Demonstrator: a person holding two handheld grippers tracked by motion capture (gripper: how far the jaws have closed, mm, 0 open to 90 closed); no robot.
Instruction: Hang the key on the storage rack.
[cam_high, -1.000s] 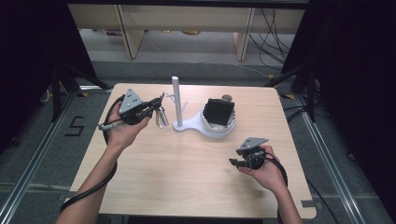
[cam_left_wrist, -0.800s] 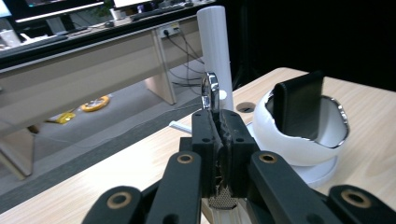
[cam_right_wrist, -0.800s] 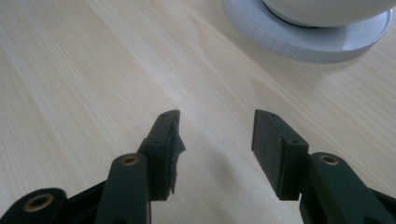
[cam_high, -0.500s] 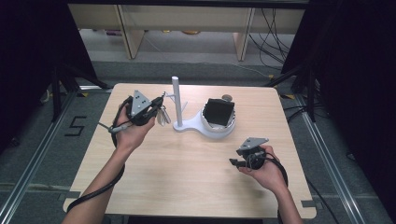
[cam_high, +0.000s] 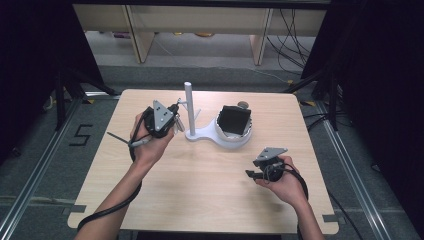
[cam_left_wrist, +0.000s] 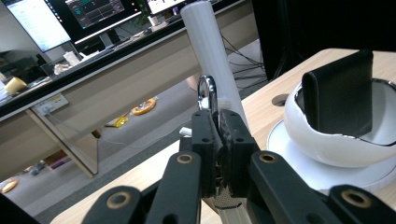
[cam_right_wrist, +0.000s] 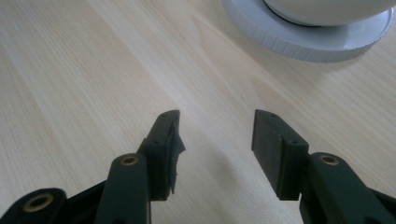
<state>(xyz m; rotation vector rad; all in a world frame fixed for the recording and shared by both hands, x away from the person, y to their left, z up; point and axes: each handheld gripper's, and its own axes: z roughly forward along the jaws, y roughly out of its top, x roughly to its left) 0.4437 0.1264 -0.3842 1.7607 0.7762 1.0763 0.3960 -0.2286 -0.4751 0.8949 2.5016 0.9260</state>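
The left gripper (cam_high: 172, 120) has travelled right across the table (cam_high: 200, 200) and now sits just beside the white post (cam_high: 190, 107) of the stand, its jaws clamped on a metal key ring (cam_left_wrist: 207, 93) held upright near the post's small peg; hanging the ring there looks imminent. The right gripper (cam_high: 252, 173) rests apart, jaws wide and empty, near the white bowl (cam_high: 235, 140) holding a black wallet (cam_high: 235, 120)
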